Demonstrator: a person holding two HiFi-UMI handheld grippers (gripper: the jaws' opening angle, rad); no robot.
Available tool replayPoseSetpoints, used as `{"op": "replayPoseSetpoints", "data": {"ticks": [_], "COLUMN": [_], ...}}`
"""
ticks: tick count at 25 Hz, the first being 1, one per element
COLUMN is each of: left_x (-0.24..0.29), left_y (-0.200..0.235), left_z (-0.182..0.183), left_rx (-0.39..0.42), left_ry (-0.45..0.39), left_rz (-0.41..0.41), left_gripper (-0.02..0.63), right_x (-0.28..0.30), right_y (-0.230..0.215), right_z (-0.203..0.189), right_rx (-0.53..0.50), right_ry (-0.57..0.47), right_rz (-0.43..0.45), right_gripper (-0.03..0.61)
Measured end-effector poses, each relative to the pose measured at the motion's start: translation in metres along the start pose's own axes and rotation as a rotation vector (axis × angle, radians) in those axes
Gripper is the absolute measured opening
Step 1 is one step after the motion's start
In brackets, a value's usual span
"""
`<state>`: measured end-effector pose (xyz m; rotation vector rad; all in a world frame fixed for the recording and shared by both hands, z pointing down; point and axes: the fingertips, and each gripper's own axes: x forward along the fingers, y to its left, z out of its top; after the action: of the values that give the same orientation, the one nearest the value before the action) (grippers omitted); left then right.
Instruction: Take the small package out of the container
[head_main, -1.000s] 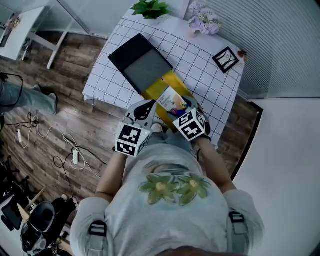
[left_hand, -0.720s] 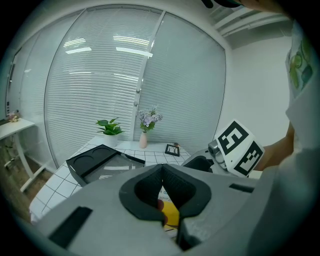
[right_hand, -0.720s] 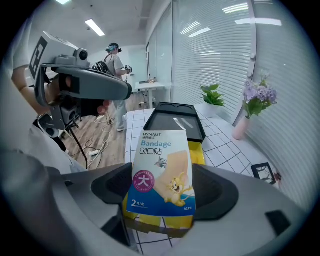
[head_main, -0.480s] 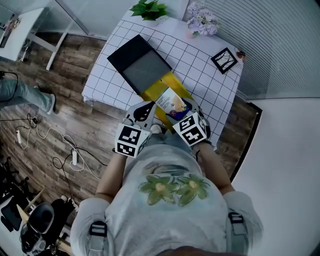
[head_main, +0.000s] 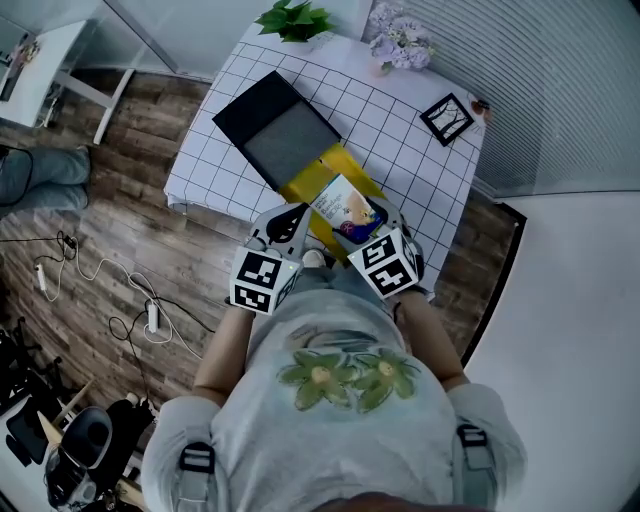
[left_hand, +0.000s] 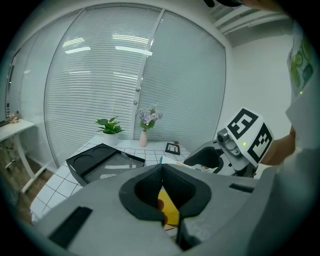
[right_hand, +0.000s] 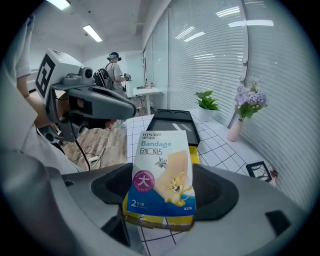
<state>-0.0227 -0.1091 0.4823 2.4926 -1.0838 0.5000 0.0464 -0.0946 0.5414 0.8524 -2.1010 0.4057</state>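
A small bandage package (right_hand: 162, 172), white and blue with a cartoon print, stands upright with my right gripper (right_hand: 162, 192) shut on its lower part. In the head view the package (head_main: 345, 208) hangs over the yellow container (head_main: 318, 182), which lies near the table's front edge. Part of that yellow container (right_hand: 194, 152) shows under the package. My left gripper (head_main: 290, 216) hovers just left of the container, over the table's front edge. Its jaws meet at the tip with nothing between them (left_hand: 161, 172); yellow shows through the gap below.
A black tray (head_main: 280, 125) lies beyond the container on the white grid tablecloth (head_main: 400, 150). A potted plant (head_main: 298, 18), a flower vase (head_main: 400, 45) and a small picture frame (head_main: 447, 118) stand along the far edge. Cables (head_main: 120, 290) lie on the wooden floor at left.
My right gripper with the package has drifted slightly toward the person. The left gripper has barely moved. A person's legs at the far left have shifted toward the frame's edge.
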Motion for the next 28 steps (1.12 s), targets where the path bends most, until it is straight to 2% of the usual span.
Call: {"op": "replayPoseSetpoints", "data": {"ticks": [28], "left_x": [-0.014], "left_y": [-0.003], "left_z": [-0.005], "left_rx": [0.013], "left_ry": [-0.01], "left_rz": [0.027], "left_gripper": [0.006], "right_x": [-0.045], "right_y": [0.008], "right_z": [0.023], "right_rx": [-0.013], "right_ry": [-0.103], "right_rz": [-0.063], "right_gripper": [0.353]}}
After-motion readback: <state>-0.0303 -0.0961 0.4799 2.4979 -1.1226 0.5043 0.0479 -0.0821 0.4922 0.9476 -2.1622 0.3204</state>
